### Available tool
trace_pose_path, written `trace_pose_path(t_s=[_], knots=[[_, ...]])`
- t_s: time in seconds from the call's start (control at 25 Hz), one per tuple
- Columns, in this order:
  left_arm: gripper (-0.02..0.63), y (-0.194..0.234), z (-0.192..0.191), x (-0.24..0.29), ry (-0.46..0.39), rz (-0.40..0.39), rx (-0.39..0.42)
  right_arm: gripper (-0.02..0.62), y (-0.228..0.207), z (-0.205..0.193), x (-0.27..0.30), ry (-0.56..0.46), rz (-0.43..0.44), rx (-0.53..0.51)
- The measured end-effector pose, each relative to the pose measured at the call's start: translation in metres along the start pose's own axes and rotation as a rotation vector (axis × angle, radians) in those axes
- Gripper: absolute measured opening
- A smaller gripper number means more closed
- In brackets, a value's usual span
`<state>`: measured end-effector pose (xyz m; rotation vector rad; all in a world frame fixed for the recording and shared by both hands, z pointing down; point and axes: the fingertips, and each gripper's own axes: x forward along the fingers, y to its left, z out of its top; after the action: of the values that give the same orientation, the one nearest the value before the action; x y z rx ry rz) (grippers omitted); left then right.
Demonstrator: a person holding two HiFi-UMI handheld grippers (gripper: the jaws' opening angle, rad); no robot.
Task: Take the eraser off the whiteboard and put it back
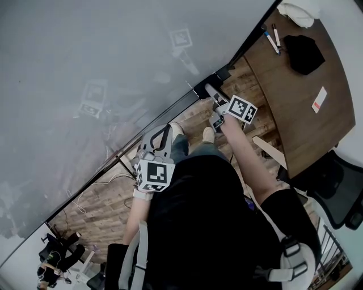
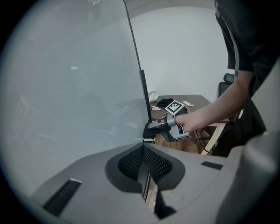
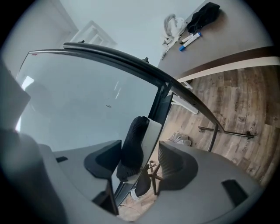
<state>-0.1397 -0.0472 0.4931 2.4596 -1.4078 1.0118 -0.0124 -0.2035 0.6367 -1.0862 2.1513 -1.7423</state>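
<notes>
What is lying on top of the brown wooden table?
Two markers, a black cloth, a white cloth and a small white card. Anything under the cloths is covered.

Whiteboard (image 1: 113,68): cut off by the head view's top and left edges. Desk (image 1: 295,119): far end cut off at the top edge. White card (image 1: 319,99) near the desk's right edge: print too small to read.

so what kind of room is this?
Probably an office or meeting room: a large glassy whiteboard, a wooden desk with marker pens on it, and a black office chair on a wood-look floor.
</notes>
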Motion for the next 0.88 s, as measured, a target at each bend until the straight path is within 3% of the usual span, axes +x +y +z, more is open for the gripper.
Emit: trace_pose_path(t_s=[0.68,0.88], knots=[[0.008,-0.003,0.011,0.018,-0.024,-0.042,0.019,0.234,-0.007,0.002,-0.005,0.01,-0.034,0.03],[0.008,-0.007,0.016,0.021,-0.035,-0.056,0.023,0.196,-0.005,0.002,-0.017,-0.001,-0.022,0.027]])
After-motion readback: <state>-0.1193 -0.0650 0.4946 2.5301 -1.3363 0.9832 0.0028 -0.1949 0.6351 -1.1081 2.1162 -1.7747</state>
